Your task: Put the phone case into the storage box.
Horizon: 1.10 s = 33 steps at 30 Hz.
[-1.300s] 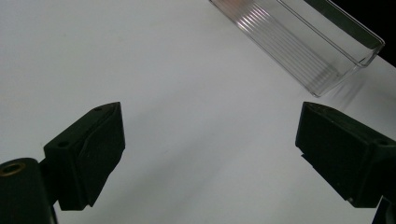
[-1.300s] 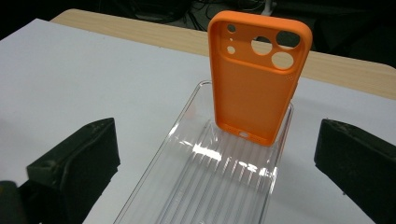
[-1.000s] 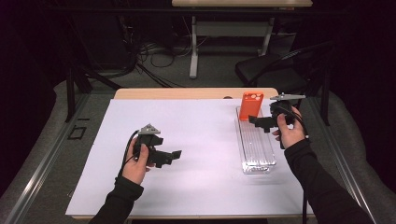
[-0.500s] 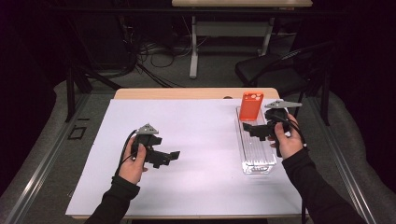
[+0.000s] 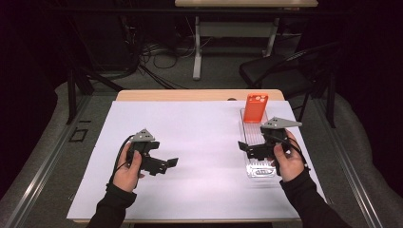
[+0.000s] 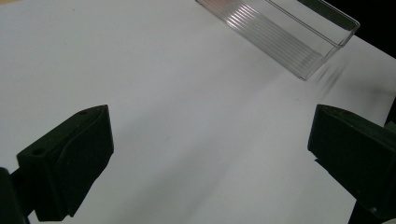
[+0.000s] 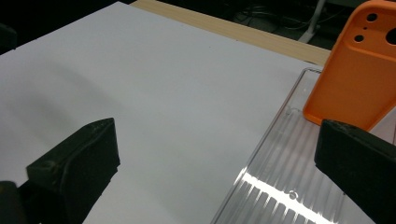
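Against ribbed clear-plastic tray (image 5: 257, 167) end — smooth orange phone case (image 5: 255, 107).

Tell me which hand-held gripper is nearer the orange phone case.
Right. The right hand-held gripper hovers over the clear tray holding the orange phone case; the left hand-held gripper is far across the sheet.

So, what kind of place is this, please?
Probably a lab or workshop set up for recording. A wooden table covered with a white sheet stands in a dark room, loose cables lie on the floor behind it, and another desk stands beyond.
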Each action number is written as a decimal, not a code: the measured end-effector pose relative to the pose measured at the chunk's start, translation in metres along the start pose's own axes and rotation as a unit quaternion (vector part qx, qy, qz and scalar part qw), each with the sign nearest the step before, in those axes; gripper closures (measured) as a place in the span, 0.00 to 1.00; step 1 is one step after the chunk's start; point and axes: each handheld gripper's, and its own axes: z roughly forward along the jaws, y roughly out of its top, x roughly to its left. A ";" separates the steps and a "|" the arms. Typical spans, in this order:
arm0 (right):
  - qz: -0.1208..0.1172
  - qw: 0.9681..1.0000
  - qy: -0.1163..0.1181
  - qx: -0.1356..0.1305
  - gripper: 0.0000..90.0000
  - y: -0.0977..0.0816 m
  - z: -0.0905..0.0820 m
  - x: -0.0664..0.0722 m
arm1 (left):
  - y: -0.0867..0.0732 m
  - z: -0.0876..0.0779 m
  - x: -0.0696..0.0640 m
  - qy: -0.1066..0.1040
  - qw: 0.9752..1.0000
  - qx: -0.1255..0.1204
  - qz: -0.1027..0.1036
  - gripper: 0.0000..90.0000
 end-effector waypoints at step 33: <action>-0.030 0.996 0.066 -0.043 0.00 -0.073 0.000 0.066 | -0.050 -0.010 0.000 -0.013 0.999 -0.041 0.012 0.00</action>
